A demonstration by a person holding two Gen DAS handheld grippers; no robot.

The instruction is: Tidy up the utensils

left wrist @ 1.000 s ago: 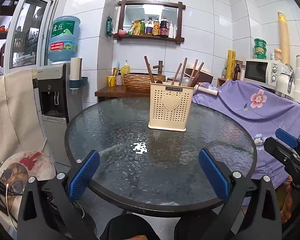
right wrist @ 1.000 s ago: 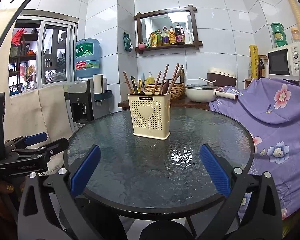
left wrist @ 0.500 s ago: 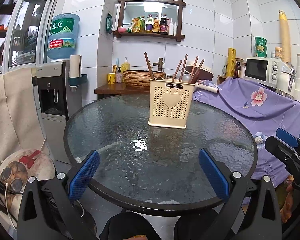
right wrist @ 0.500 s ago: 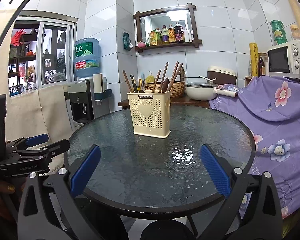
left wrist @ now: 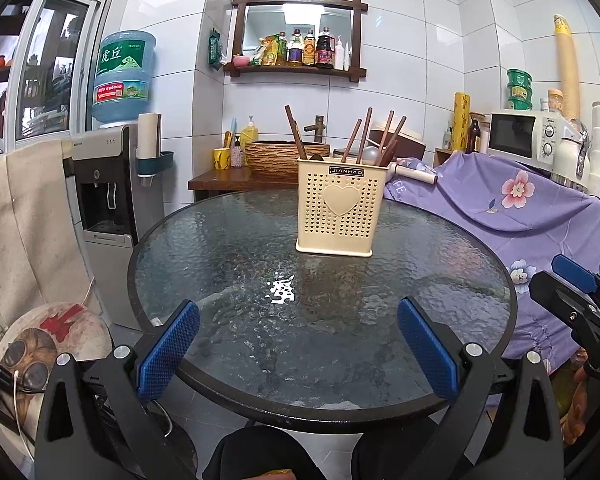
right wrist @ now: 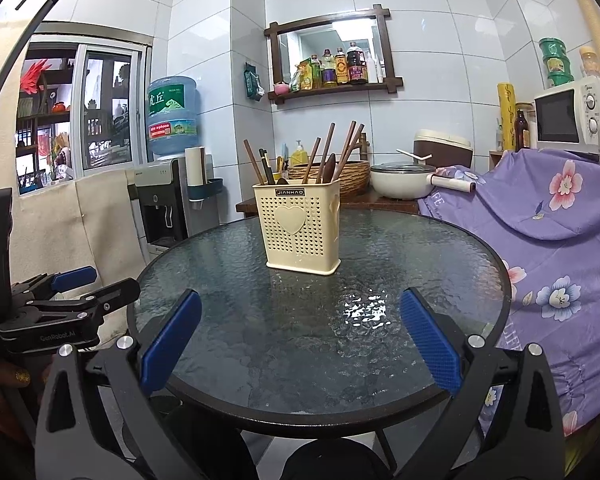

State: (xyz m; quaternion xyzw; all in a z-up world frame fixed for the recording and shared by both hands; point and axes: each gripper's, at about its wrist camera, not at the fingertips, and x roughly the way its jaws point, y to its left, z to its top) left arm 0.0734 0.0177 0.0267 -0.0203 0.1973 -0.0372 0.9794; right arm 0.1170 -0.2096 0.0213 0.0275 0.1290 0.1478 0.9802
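Chopsticks stand in the cream holder on the desk; left tool and right tool gape wide, holding nothing.

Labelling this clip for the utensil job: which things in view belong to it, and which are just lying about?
Belongs to the job:
cream utensil holder
chopsticks and spoons standing in it
glass table
left gripper, right gripper, both open and empty

Just lying about:
water dispenser
microwave
white pot
sauce bottles

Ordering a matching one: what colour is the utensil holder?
Cream utensil holder with a heart; clearest in the left wrist view.
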